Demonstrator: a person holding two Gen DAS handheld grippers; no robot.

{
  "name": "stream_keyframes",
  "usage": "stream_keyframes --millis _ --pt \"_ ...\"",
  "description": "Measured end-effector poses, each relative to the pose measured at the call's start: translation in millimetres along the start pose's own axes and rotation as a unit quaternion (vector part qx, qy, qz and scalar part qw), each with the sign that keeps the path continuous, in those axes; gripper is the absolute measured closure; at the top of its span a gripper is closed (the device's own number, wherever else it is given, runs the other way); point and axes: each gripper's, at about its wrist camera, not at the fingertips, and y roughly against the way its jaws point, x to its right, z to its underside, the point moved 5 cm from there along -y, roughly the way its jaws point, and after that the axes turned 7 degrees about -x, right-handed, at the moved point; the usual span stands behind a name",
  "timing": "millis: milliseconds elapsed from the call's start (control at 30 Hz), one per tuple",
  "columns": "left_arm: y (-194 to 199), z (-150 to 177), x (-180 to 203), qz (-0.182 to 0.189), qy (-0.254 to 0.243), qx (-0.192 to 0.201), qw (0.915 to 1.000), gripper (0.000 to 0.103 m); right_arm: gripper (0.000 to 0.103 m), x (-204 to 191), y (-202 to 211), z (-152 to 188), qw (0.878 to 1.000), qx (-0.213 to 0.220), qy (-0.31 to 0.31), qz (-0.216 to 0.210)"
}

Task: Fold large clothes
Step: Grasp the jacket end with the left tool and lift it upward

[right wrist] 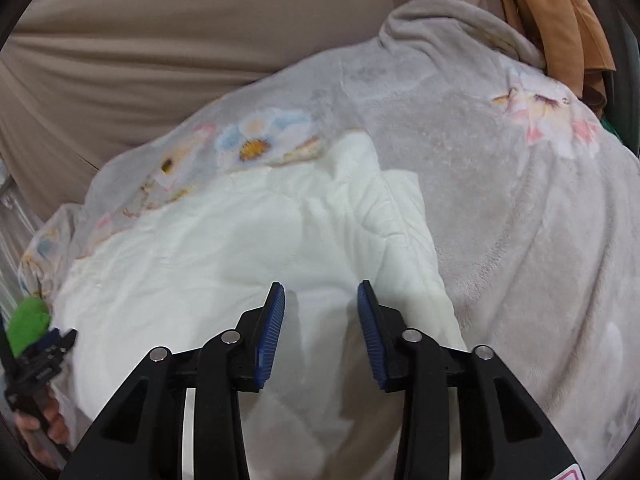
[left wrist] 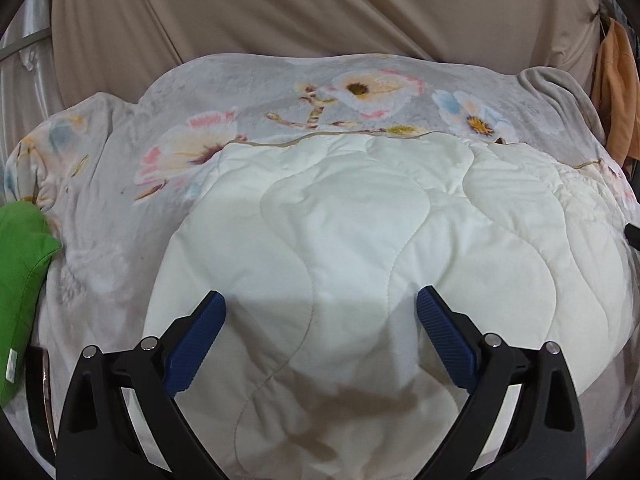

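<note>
Bed cover [left wrist: 120, 184], grey plush with a flower print, is filling most of both views and lying over the whole surface; a tan curtain [left wrist: 280, 8] is hanging behind it across the top of the frame.

White quilt [left wrist: 360, 220] is lying on the cover in the centre and lower half of the left view, and centre-left in the right view [right wrist: 200, 248]. It appears already doubled over, with a thick folded edge running down the right-hand side in the right view.

Green pillow [left wrist: 20, 264] is sitting at the left edge, just beside the quilt.

Left gripper [left wrist: 322, 302] is hovering over the quilt's near part, jaws standing wide, nothing between the pads. Right gripper [right wrist: 321, 294] is hovering over the quilt near its folded edge, jaws narrower but apart, also empty.

Judgement: regrasp for the next fold is pending. To do it well:
- be taking both near corners through all layers, since the padding is bulky and may be slipping from a shallow bite
- be lifting both sides evenly, keeping the edge taut
- be checking that the plush cover underneath is not getting pinched along with the quilt
</note>
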Motion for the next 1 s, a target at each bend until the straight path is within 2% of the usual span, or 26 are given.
stream_keyframes --millis 100,200,333,467,700,800,867,967,1000 --pt "5 6 -5 -0.001 0.01 -0.003 0.9999 0.009 0.062 -33 20 2 0.999 0.012 0.03 -0.024" --pt "12 12 -8 0.01 0.023 -0.007 0.9996 0.009 0.062 -82 25 5 0.996 0.004 0.078 -0.053" --pt "27 18 -18 0.019 0.041 0.003 0.999 0.009 0.062 -155 13 5 0.986 -0.007 0.146 -0.077" --pt "43 31 -42 0.025 0.061 0.009 0.9978 0.008 0.062 -202 -9 2 0.98 -0.026 0.175 -0.089" --pt "40 59 -108 0.066 0.15 -0.018 0.9863 0.006 0.063 -238 -48 -14 0.978 -0.046 0.186 -0.077" --pt "31 67 -119 0.079 0.172 -0.028 0.9816 0.006 0.063 -244 -62 -30 0.981 -0.044 0.179 -0.068" --pt "25 70 -122 0.1 0.182 -0.036 0.9775 0.006 0.063 -246 -81 -36 0.981 -0.05 0.179 -0.054" --pt "20 72 -121 0.131 0.192 -0.044 0.9716 0.006 0.062 -246 -129 -15 0.975 -0.123 0.176 -0.058" --pt "19 72 -120 0.134 0.192 -0.044 0.9713 0.006 0.062 -244 -136 -5 0.973 -0.128 0.18 -0.06"
